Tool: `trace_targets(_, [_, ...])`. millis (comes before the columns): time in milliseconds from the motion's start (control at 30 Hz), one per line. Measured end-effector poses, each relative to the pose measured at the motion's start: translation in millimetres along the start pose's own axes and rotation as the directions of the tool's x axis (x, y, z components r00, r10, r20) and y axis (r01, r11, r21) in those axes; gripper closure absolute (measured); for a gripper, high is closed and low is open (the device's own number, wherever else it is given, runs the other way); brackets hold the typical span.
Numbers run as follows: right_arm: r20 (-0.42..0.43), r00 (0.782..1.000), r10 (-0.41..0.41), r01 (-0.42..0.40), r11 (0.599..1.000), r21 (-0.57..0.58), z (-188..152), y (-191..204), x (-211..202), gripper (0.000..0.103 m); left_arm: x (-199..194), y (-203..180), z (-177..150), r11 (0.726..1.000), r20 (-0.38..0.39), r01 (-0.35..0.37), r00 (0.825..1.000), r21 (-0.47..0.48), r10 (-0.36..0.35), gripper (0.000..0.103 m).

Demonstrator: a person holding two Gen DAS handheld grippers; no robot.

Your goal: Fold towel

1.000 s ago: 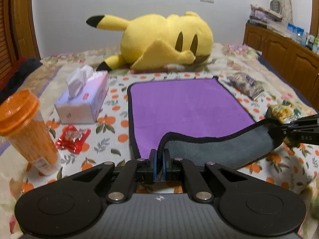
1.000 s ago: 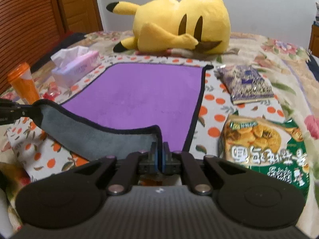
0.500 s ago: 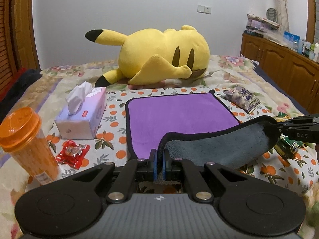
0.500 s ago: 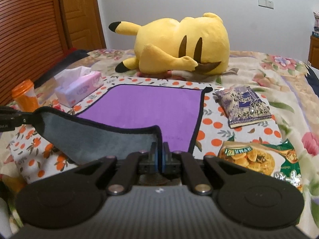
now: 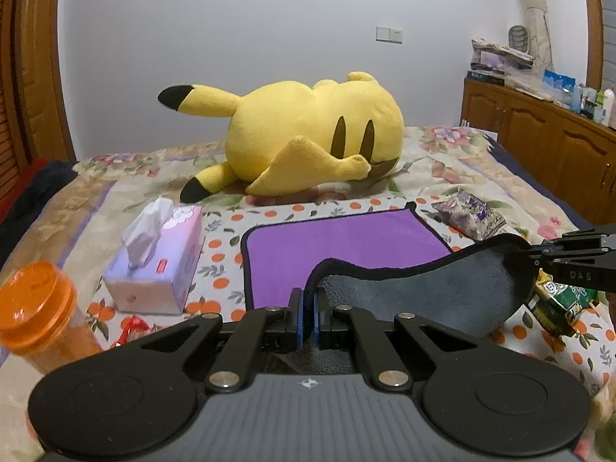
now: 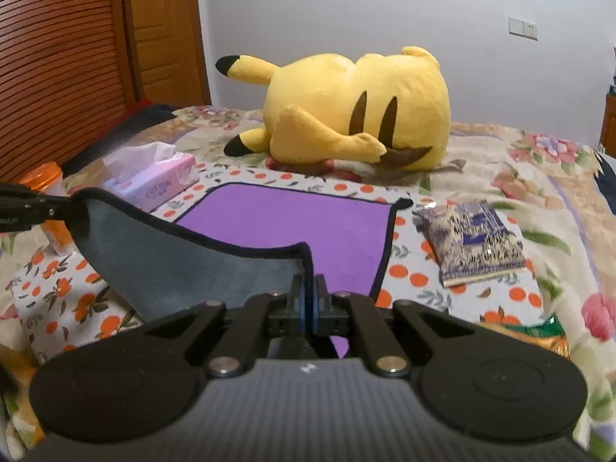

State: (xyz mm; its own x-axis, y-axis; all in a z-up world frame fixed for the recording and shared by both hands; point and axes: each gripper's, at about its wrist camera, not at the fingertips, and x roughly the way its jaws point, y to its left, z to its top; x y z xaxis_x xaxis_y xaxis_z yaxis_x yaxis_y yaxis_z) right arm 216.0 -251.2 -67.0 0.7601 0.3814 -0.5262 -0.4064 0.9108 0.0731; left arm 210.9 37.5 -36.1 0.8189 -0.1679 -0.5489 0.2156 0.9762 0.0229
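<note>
- My left gripper (image 5: 307, 310) is clamped on one near corner of the towel (image 5: 346, 242); my right gripper (image 6: 307, 300) pinches the other.
- The near edge hangs lifted between them, grey underside showing; the purple part lies flat on the bed (image 6: 500, 177), mid-way across.
- Beyond the far edge lies a yellow plush (image 5: 308, 142).
- Tissue box (image 5: 161, 265) and orange bottle (image 5: 36, 308) sit toward the left edge; a purple snack packet (image 6: 473, 242) and a green bag (image 5: 558, 304) toward the right.
</note>
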Motion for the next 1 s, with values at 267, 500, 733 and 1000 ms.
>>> trace_targets(267, [0.039, 0.999, -0.007, 0.009, 0.999, -0.040, 17.0, 0.0, 4.6, 0.099, 10.4, 4.0, 16.5, 1.000, 0.021, 0.009, 1.000, 0.016, -0.009, 0.097])
trace_targets(500, [0.066, 0.998, -0.024, 0.027, 0.999, -0.044, 28.3, -6.7, 11.0, 0.099, 16.4, 11.7, 33.6, 1.000, 0.036, 0.031, 0.999, -0.001, -0.031, 0.097])
trace_targets(733, [0.079, 0.996, -0.029, 0.034, 0.997, -0.063, 35.6, -7.9, 18.0, 0.099, 26.2, 14.2, 43.7, 0.999, 0.039, 0.026, 0.999, 0.028, -0.027, 0.097])
trace_targets(1000, [0.100, 0.994, -0.039, 0.047, 0.996, -0.077, 46.6, -11.4, 25.7, 0.099, 42.3, 13.9, 55.7, 0.998, 0.040, 0.032, 0.999, 0.059, -0.035, 0.097])
